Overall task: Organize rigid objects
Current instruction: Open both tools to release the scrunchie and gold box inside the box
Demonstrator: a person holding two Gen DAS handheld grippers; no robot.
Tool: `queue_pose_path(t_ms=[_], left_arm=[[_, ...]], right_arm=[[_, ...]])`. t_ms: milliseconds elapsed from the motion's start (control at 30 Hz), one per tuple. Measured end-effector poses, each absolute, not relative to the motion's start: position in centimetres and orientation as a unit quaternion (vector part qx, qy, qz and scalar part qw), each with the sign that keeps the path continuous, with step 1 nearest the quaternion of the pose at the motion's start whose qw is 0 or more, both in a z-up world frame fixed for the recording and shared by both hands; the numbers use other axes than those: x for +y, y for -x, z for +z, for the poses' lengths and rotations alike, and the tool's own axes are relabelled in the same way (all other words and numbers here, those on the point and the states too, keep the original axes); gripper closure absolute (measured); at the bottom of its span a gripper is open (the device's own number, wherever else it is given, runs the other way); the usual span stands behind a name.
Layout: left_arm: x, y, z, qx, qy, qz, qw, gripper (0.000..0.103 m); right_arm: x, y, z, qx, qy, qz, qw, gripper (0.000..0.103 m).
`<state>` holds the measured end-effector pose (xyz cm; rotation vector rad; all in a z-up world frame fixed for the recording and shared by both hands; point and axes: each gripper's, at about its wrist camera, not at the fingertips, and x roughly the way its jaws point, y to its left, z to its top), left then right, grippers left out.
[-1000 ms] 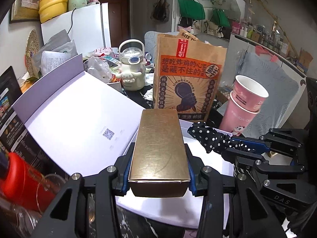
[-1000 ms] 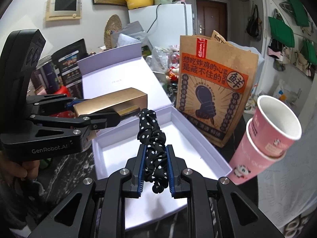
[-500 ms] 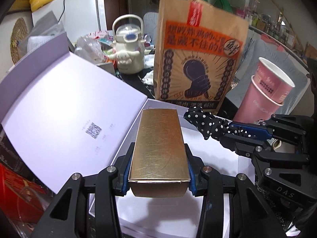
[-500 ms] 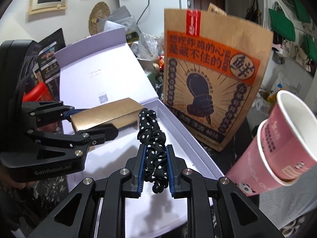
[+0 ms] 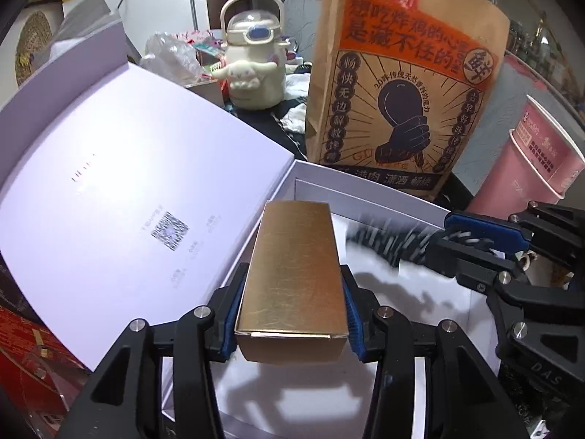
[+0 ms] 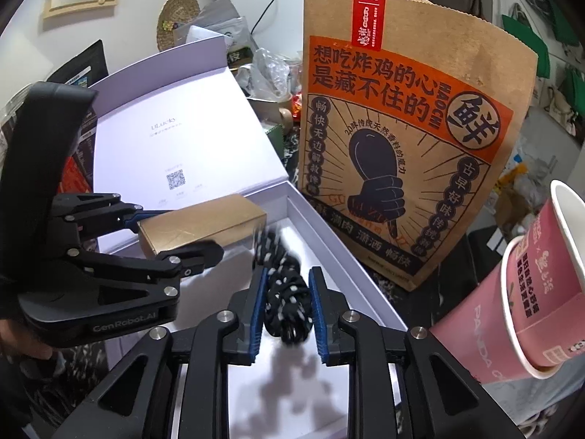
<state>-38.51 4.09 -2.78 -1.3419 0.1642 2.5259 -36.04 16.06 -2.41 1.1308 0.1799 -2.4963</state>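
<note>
Polka-dot scrunchie is motion-blurred in both views, so contact with the blue pads can't be read. White box: near wall cut off by the frame bottom, floor partly hidden under the gold box. Pink cups clipped at the right edge. Small print beside the lid's QR code unreadable.

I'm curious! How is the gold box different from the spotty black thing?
The gold box is stiff with flat sides; the spotty scrunchie is soft and crumpled. The box is plain gold; the scrunchie is black with white dots. The box's pads touch it; the scrunchie's are opening. Both hang over the white box.
</note>
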Motion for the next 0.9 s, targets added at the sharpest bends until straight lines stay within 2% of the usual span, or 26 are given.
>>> queue_pose_path(t_ms=[67,167,300,900], left_arm=[[4.1,38.4,-2.8,0.060,0.465,0.873,0.133,0.057],[4.3,37.9,-2.5,0.073,0.459,0.878,0.119,0.054],[4.2,37.3,-1.9,0.073,0.451,0.882,0.114,0.032],[4.5,34.7,3.1,0.068,0.415,0.902,0.095,0.032]], right_arm=[[16.3,36.0,-2.5,0.064,-0.406,-0.891,0.192,0.069],[16.5,35.8,-2.5,0.064,-0.410,-0.891,0.185,0.067],[16.8,35.4,-2.3,0.064,-0.411,-0.892,0.178,0.067],[17.5,31.3,2.3,0.067,-0.372,-0.912,0.158,0.066]])
